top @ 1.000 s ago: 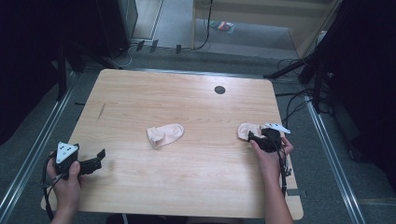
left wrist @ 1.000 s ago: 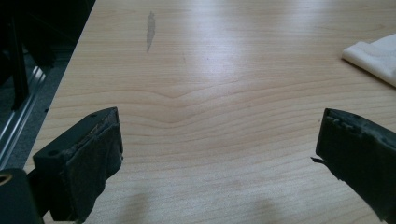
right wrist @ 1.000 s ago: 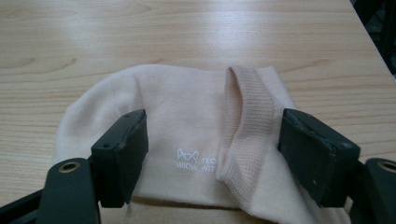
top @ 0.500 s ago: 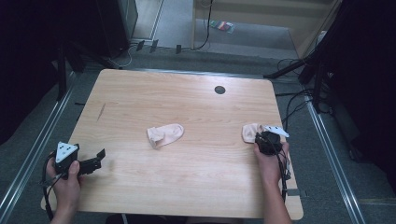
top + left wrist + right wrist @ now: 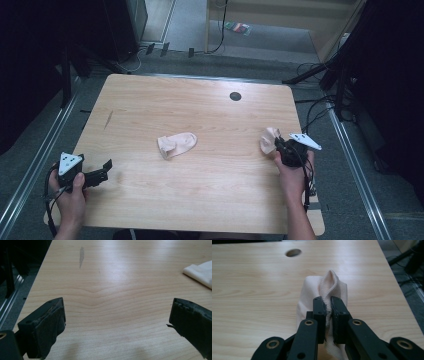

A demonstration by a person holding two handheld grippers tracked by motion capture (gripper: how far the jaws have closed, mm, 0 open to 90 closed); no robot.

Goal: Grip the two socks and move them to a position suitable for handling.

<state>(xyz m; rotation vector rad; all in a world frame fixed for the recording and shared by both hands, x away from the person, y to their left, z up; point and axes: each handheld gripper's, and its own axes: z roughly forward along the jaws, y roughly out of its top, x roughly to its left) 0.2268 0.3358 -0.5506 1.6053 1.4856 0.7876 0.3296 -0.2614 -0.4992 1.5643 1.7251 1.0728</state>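
- The wooden counter [image 5: 210, 200] carries two pale socks and has a round hole [image 5: 235, 96] near its far edge.
- One sock [image 5: 176, 144] lies flat near the middle, untouched.
- The other sock [image 5: 325, 293] is at the right edge, bunched up and pinched at its cuff.
- The right gripper [image 5: 328, 312] has its jaws clamped tight on that cuff.
- The left gripper [image 5: 117, 322] sits low over the near left corner, jaws spread wide and holding nothing.

Left gripper [image 5: 102, 169] low at near-left, jaws wide apart, right gripper [image 5: 328, 308] clamped shut.
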